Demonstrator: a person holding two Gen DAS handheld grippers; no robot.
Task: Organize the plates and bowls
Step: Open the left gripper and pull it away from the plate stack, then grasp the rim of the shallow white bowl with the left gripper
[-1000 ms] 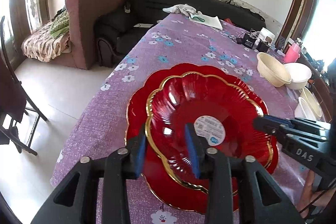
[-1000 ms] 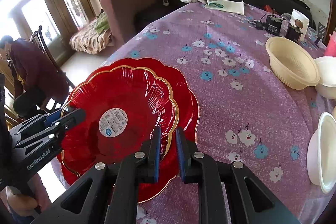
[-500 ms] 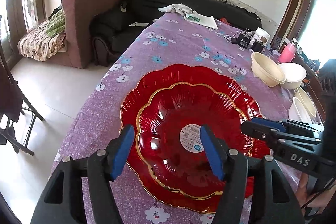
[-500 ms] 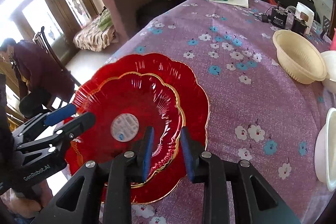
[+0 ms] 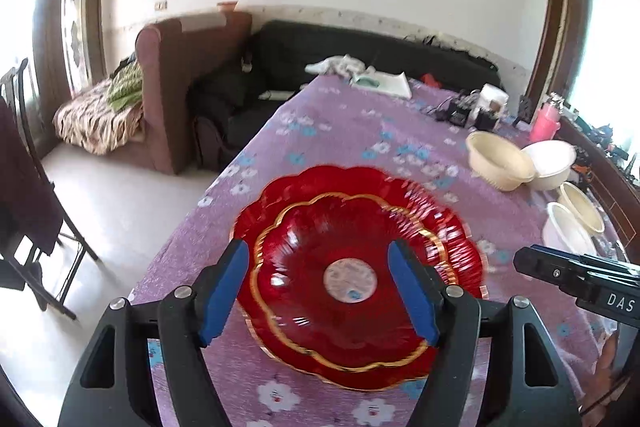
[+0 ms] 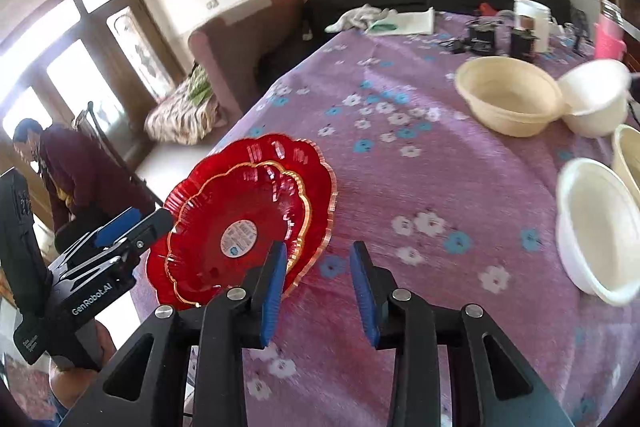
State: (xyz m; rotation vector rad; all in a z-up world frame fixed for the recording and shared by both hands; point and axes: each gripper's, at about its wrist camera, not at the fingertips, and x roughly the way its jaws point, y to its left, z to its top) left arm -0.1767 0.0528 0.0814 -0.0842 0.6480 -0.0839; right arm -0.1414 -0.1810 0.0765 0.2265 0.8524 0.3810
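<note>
**Both grippers spread above 2 stacked red plates**

Left gripper [image 5: 318, 291] hangs over the near end of the table with its blue-padded fingers [image 5: 222, 291] spread wide and nothing between them. Below it, a smaller red plate [image 5: 340, 291] with a gold scalloped rim and a round sticker at its centre rests inside a larger red plate [image 5: 360, 183] of the same shape, both flat on the purple floral tablecloth [image 5: 340, 131].

Right gripper [image 6: 318, 287] sits just to the right of the stack, jaws parted and holding nothing; its left pad overlaps the plates' right edge in the right wrist view, though contact cannot be told.

Further right, well apart from the plates, a cream bowl [image 6: 510, 99] touches a white bowl [image 6: 596, 101] at the far side. Nearer, another white bowl [image 6: 596, 227] lies tilted on its side beside a second cream bowl [image 6: 628, 155].
</note>
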